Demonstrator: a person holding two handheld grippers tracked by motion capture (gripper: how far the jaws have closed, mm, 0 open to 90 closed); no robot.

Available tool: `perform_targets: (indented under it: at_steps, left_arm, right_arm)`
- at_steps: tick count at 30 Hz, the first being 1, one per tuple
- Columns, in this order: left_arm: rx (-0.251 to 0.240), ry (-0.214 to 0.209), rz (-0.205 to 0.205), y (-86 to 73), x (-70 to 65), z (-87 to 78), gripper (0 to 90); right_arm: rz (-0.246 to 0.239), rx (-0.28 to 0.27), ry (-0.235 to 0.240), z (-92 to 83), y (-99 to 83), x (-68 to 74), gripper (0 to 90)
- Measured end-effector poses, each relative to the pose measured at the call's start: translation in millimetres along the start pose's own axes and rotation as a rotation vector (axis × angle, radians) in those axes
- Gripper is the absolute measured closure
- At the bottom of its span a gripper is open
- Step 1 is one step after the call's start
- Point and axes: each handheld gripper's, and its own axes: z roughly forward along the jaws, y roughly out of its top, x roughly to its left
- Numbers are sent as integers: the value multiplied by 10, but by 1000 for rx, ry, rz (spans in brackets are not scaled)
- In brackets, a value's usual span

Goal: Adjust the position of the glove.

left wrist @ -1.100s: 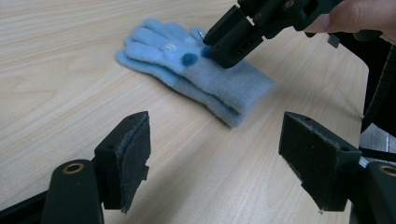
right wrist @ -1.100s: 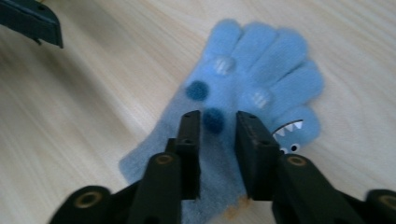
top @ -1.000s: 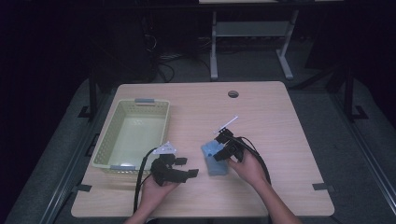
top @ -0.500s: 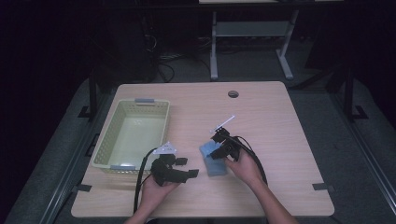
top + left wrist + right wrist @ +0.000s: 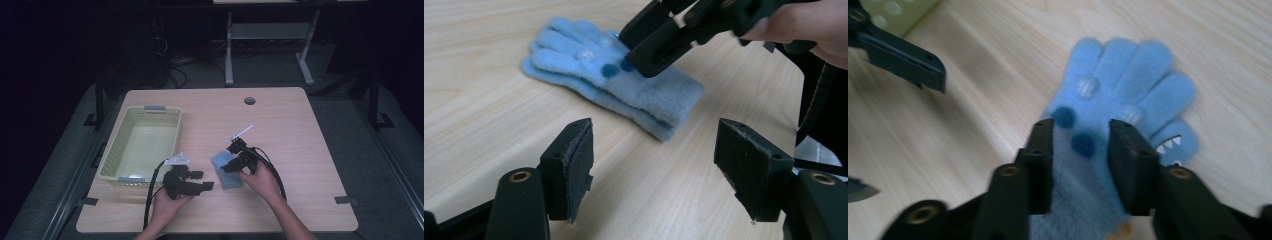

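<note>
A blue glove (image 5: 228, 170) lies flat on the desk (image 5: 290, 125) near its front edge, just right of a pale green basket (image 5: 142, 142). The right gripper (image 5: 1078, 145) sits down on the glove's palm, its jaws partly closed with a narrow gap of fabric between them, not yet pinched tight. The left gripper (image 5: 654, 150) hovers beside the glove's cuff, jaws wide apart and holding nothing.
</note>
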Motion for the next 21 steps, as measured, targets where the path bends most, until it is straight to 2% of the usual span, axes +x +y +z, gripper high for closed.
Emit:
perform_targets:
  at_steps: [2,7,11,13,15,19,21]
  left_arm:
    - [-2,-10,-19,2,12,16,318]
    - [-16,-20,-63,21,6,49,327]
    - [-16,-30,-103,33,5,99,339]
    - [-19,-42,-130,41,9,126,343]
    - [-31,-70,-195,48,36,160,341]
    - [-32,-72,-259,58,50,205,344]
    - [-23,-64,-269,64,46,233,362]
  right_arm:
    - [23,-23,14,-46,-35,-21,515]
    - [81,-60,67,-121,-147,-93,429]
    - [103,-84,84,-156,-216,-149,413]
    - [153,-103,120,-173,-276,-198,409]
    - [194,-117,143,-179,-339,-240,409]
    - [247,-122,164,-165,-442,-308,415]
    - [254,-126,169,-167,-460,-328,420]
